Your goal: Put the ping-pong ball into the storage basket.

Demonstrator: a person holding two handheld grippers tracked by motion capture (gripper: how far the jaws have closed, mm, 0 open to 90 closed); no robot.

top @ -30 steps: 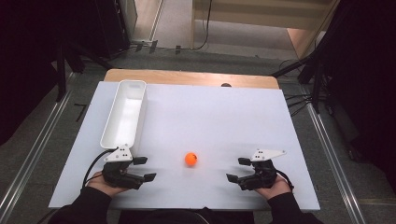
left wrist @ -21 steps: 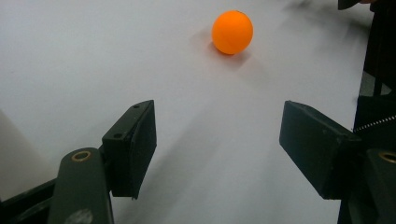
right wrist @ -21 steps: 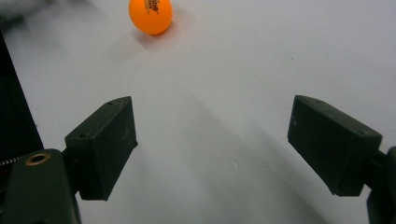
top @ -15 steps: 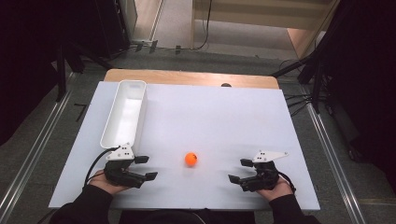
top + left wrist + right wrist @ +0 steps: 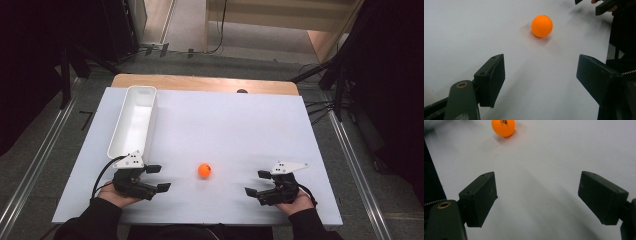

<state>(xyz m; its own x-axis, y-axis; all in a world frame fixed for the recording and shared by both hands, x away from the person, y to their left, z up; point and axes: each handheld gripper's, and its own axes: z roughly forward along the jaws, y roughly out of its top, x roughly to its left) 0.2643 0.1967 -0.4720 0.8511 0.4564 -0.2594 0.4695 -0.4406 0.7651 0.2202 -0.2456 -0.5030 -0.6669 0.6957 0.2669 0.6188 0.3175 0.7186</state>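
We count one orange ball, one long white bin, one white table sheet, and two grippers.

Left gripper: jaws spread, nothing between them; they have just been opening wider. In the left gripper view the ball sits ahead of the jaws and a little toward the right-hand one, well apart from both pads, resting on the bare sheet. The far gripper's jaw tips show at the top right corner of that view, beyond the ball.

Right gripper: jaws likewise spread and empty. In the right gripper view the ball lies ahead and off toward the left-hand jaw, near the top edge, also well apart from the pads.

From the high view the two grippers face each other across the near part of the sheet, the ball between them and slightly farther from the person than either. We judge the gap from ball to left gripper and from ball to right gripper as close to equal; the left may be marginally nearer, but we cannot say firmly.

A ball has no long axis, so jaw alignment matters little; what counts is centring it between the pads, since it could roll if nudged on one side.

The bin stands just beyond the left gripper, its long axis running away from the person. It looks empty. If the ball is bound for it, we judge the left hand better placed.
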